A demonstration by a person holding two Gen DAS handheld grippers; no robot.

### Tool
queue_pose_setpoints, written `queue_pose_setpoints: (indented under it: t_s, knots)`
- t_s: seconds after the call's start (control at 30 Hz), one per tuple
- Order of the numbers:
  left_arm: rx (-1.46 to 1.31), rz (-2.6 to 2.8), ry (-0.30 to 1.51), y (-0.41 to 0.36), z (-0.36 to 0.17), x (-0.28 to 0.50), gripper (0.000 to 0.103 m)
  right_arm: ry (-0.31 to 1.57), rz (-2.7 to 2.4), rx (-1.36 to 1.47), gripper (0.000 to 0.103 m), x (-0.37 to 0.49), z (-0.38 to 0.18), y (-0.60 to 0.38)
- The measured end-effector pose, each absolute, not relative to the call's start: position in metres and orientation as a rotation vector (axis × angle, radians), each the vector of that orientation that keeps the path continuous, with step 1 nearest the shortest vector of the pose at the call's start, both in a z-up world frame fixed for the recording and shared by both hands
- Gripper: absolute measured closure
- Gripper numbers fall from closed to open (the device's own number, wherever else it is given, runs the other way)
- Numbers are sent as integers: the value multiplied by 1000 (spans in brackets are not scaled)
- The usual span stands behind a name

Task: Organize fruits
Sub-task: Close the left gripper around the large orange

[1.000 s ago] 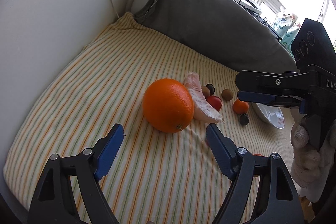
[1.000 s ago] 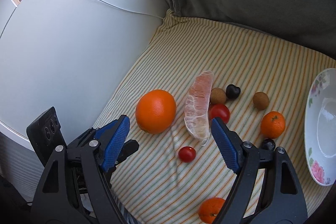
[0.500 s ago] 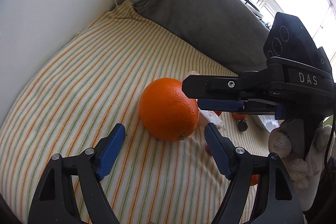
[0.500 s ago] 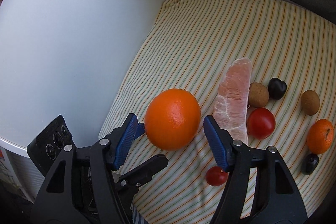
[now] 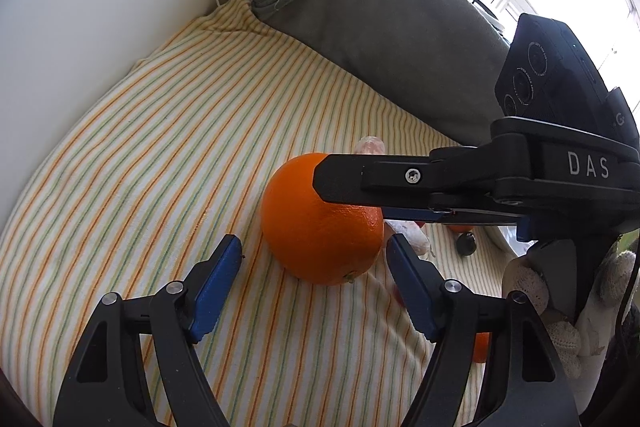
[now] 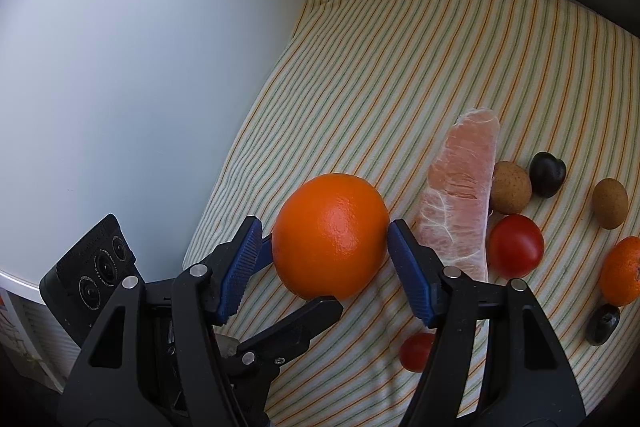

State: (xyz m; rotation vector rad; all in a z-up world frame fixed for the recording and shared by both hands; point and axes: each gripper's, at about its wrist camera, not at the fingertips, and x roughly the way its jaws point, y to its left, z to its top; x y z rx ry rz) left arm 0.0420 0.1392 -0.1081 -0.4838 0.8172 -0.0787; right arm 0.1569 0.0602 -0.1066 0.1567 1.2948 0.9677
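A large orange lies on the striped cloth. My right gripper is open with its blue pads on either side of the orange, close to it or just touching. In the left wrist view it reaches in from the right over the orange. My left gripper is open and empty, just in front of the orange. A peeled pomelo segment lies right of the orange.
Right of the segment lie a red tomato, two brown fruits, a dark plum, a mandarin, a small cherry tomato and a dark fruit. A grey cushion bounds the back, a white wall the left.
My right gripper has moved left and closer, from over the pomelo segment to around the orange. My left gripper has edged nearer the orange. Both stayed open.
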Motion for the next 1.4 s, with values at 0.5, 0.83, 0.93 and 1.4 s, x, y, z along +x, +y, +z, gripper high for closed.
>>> queue_pose_setpoints:
  t_s: [0.5, 0.83, 0.93, 1.4]
  knots:
    - [-475, -105, 833, 135, -104, 47, 40, 1299, 946, 114, 34, 160, -116, 72]
    - [-454, -96, 831, 131, -105, 44, 41, 1285, 946, 105, 35, 149, -112, 67]
    - [-450, -95, 828, 132, -105, 44, 41, 1279, 948, 106, 35, 146, -110, 64]
    - [-392, -93, 783, 114, -81, 34, 41, 1228, 961, 130, 35, 139, -90, 43]
